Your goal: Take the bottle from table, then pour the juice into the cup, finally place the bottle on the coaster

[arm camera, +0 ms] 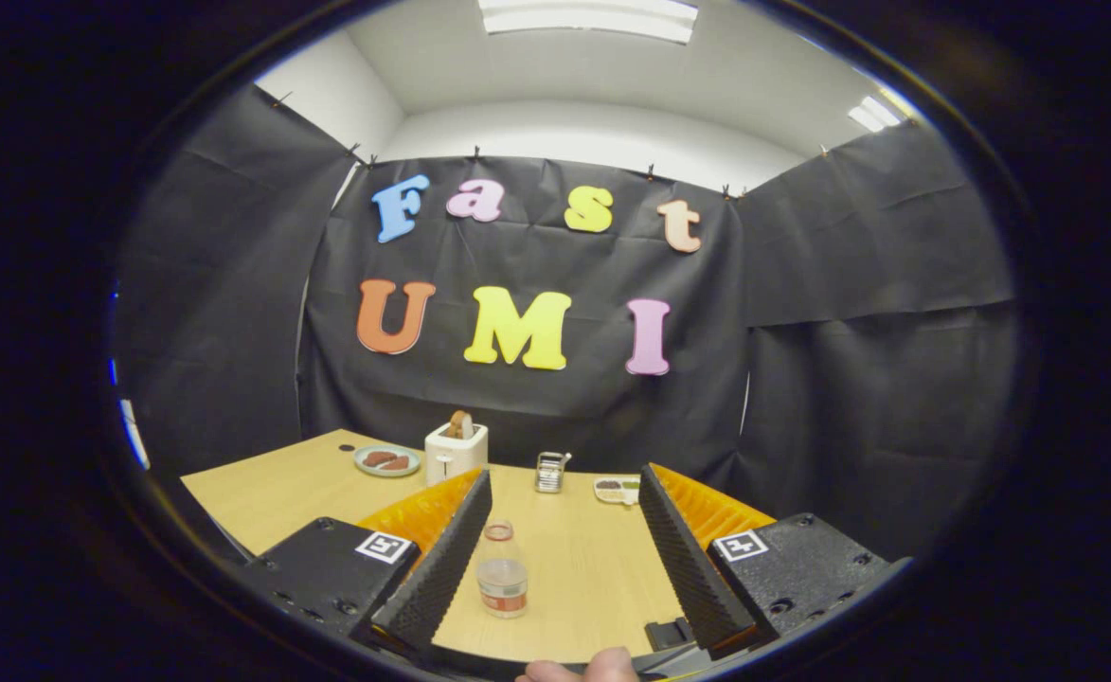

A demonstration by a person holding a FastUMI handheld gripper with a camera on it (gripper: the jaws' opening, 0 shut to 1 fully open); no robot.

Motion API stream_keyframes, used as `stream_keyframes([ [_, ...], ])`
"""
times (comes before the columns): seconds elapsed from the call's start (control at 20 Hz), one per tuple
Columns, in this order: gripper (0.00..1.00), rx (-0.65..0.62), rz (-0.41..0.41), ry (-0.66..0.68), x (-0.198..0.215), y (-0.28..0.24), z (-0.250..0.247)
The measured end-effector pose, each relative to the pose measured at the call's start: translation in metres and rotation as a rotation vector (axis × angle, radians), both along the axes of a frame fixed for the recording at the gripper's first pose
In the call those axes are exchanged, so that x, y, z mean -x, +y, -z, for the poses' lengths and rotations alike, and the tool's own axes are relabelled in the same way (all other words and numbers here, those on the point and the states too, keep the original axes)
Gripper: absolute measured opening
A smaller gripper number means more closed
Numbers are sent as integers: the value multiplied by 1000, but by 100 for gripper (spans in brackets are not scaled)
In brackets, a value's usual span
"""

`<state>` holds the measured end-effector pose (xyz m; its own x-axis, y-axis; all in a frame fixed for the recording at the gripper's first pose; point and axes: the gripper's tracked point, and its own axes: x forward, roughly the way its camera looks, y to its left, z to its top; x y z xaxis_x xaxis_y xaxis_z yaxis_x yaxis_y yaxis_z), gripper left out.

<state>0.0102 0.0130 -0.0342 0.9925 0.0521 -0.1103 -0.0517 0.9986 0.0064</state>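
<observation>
At the far left of the bench (280,493) a round plate (386,460) is carrying what look like two dark pieces of food, too small to name. Just right of it a pale toaster (455,452) is standing with a slice of bread (461,423) poking out of its slot. Further right a small metal holder (549,471) is sitting near the back edge, and beside it a shallow tray (618,489) is holding something dark and hard to make out. Nearer in, the bottle (501,570) is standing upright on the bench, holding a shallow layer of pale liquid. The gripper (564,554) is hanging with its jaws spread wide apart, the bottle lying between them, close to the left finger (437,568) and well apart from the right finger (688,559). A fingertip of the person's hand (579,671) is showing under the gripper.
</observation>
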Motion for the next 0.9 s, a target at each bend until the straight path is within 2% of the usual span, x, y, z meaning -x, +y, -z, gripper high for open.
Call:
stream_keyframes([
  [0.25,100,-5,-68,83,-9,16,32],
  [0.45,100,-18,-107,195,-10,29,81],
  [0.9,100,37,-133,326,-15,43,153],
])
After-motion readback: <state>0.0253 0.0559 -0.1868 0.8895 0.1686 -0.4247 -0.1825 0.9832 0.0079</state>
